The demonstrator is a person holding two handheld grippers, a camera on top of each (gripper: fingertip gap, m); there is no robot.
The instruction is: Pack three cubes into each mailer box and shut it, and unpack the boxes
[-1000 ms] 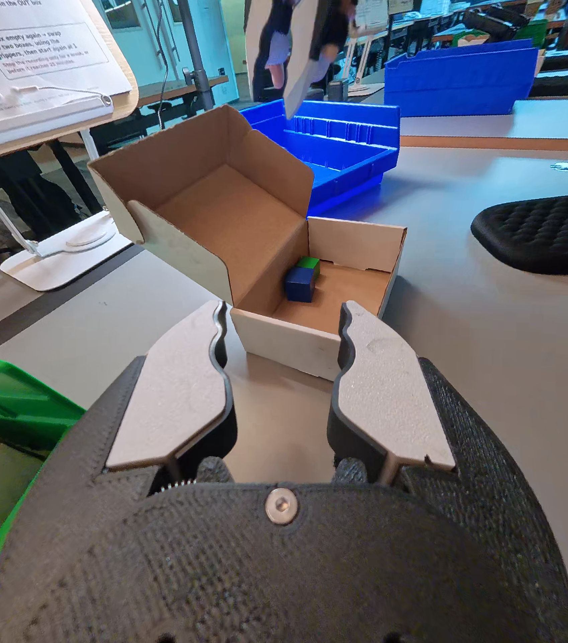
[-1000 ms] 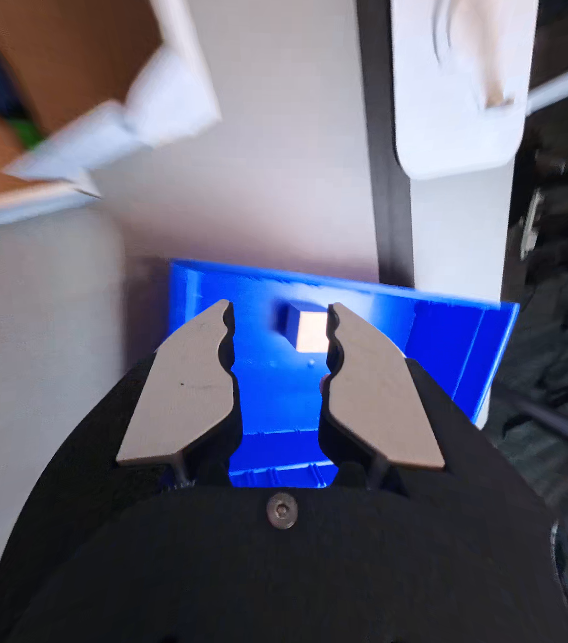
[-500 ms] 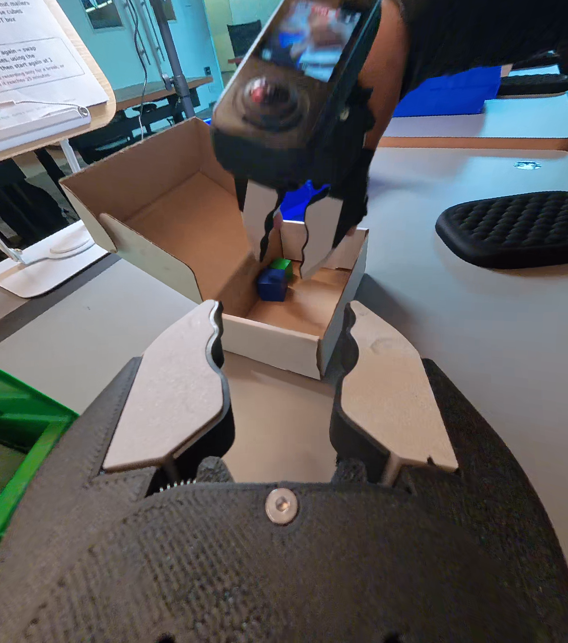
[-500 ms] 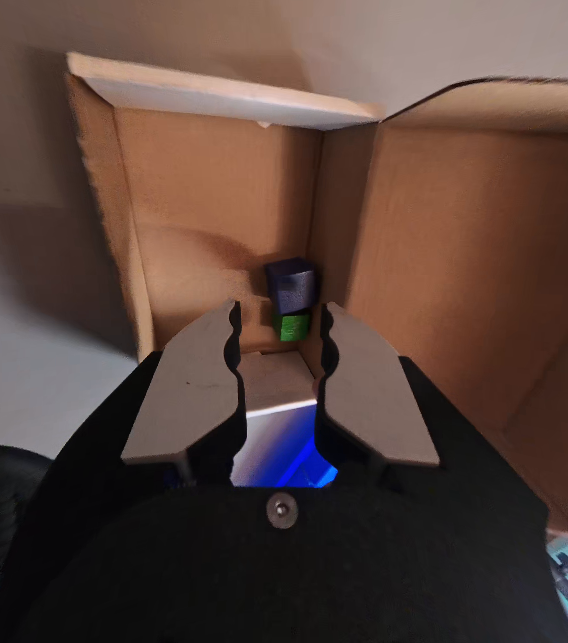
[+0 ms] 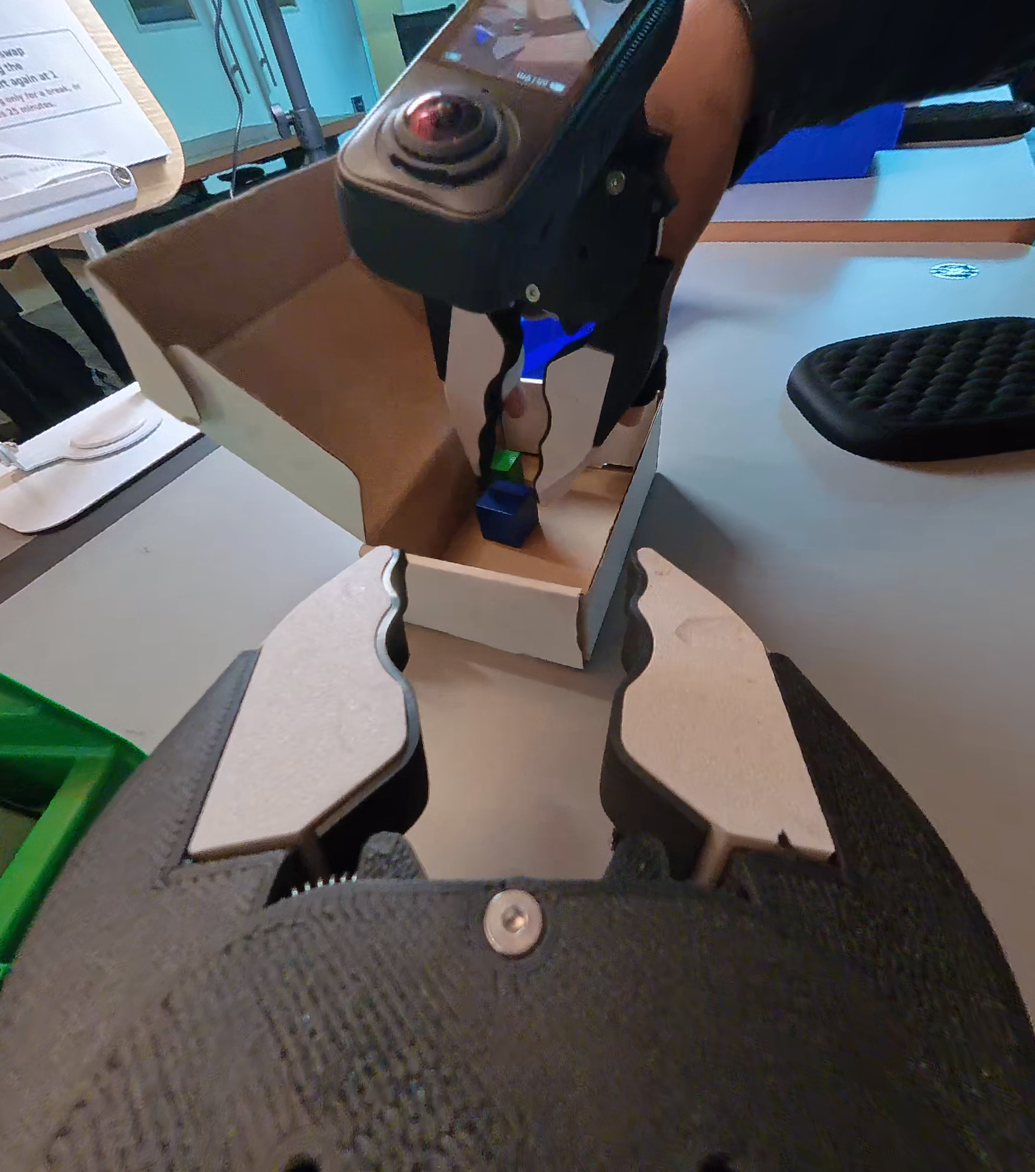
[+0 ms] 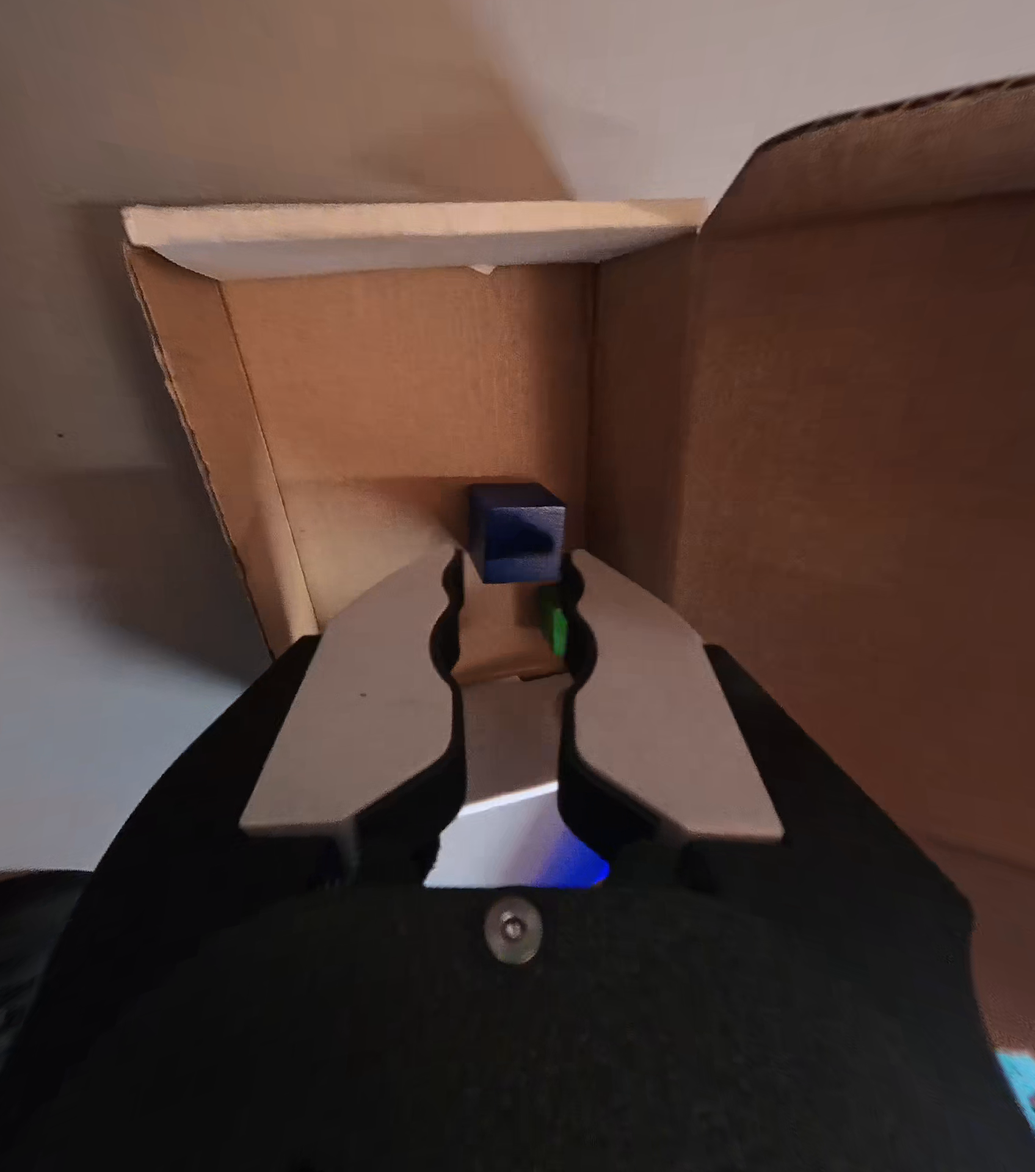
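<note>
1. At the far left of the left wrist view, the corner of a green bin [image 5: 7,793] sits beside the left gripper [image 5: 514,602]. Compared with a second ago, this gripper has edged closer to the mailer box [image 5: 502,602], whose near white wall now lies just beyond its fingertips. Its jaws stand wide apart and hold nothing.
2. A paper stand [image 5: 45,456] rests on the tabletop [image 5: 819,634] to the left of the box, its position little changed.
3. The box lid [image 5: 286,330] is open and leans back to the left, as before.
4. The right gripper [image 5: 511,469] was absent from this view a second ago, when it hung over the blue bin. Half a second ago it was above the box. Now it has dipped lower, its fingertips inside the box.
5. The blue cube [image 5: 507,520] and green cube [image 5: 508,462] lie against the box's left wall. The blue one is nearer the left gripper, and the green one is touching behind it.
6. In the right wrist view, the right gripper [image 6: 511,558] is partly open and holds nothing. The blue cube [image 6: 518,533] sits just past its fingertips, while the green cube [image 6: 556,628] peeks between them against the right finger.
7. A black padded mat [image 5: 959,387] lies at the far right.
</note>
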